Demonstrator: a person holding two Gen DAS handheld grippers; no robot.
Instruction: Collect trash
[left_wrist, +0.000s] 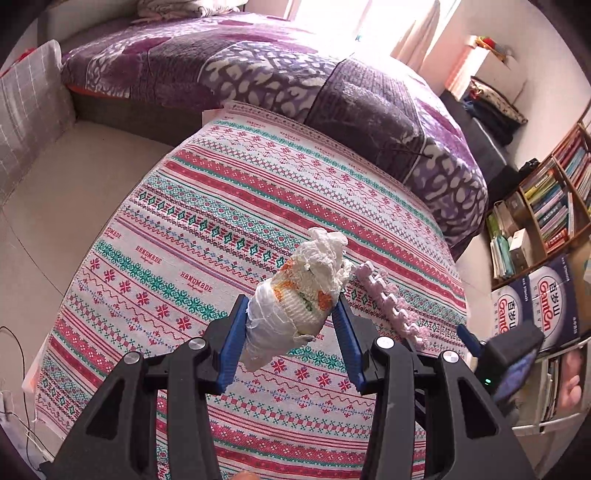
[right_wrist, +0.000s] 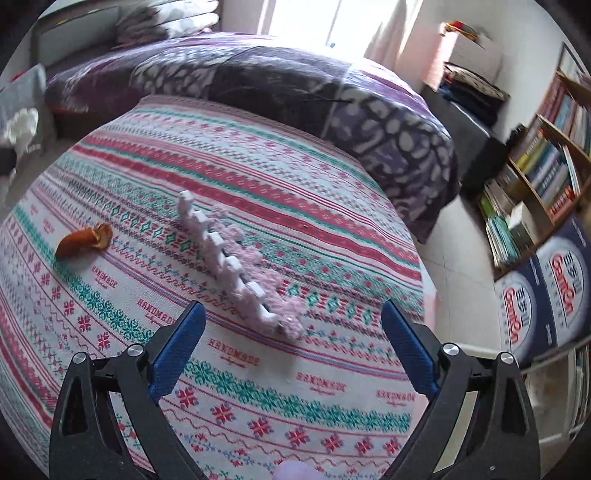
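My left gripper (left_wrist: 291, 310) is shut on a crumpled white bundle of tissue and foam netting (left_wrist: 299, 299) and holds it above the patterned tablecloth (left_wrist: 184, 229). A pink toothed foam strip (left_wrist: 388, 299) lies on the cloth just right of it. In the right wrist view the same foam strip (right_wrist: 229, 262) lies ahead of my right gripper (right_wrist: 291, 314), which is open and empty above the cloth (right_wrist: 332, 206). An orange peel (right_wrist: 83, 240) lies on the cloth to the left. The right gripper also shows in the left wrist view (left_wrist: 476, 343) at the right edge.
A bed with a purple patterned quilt (left_wrist: 258, 74) runs behind the table. A bookshelf (left_wrist: 546, 206) and blue Ganten water boxes (left_wrist: 535, 306) stand at the right. Bare floor (left_wrist: 66, 177) lies to the left, with cables at the lower left.
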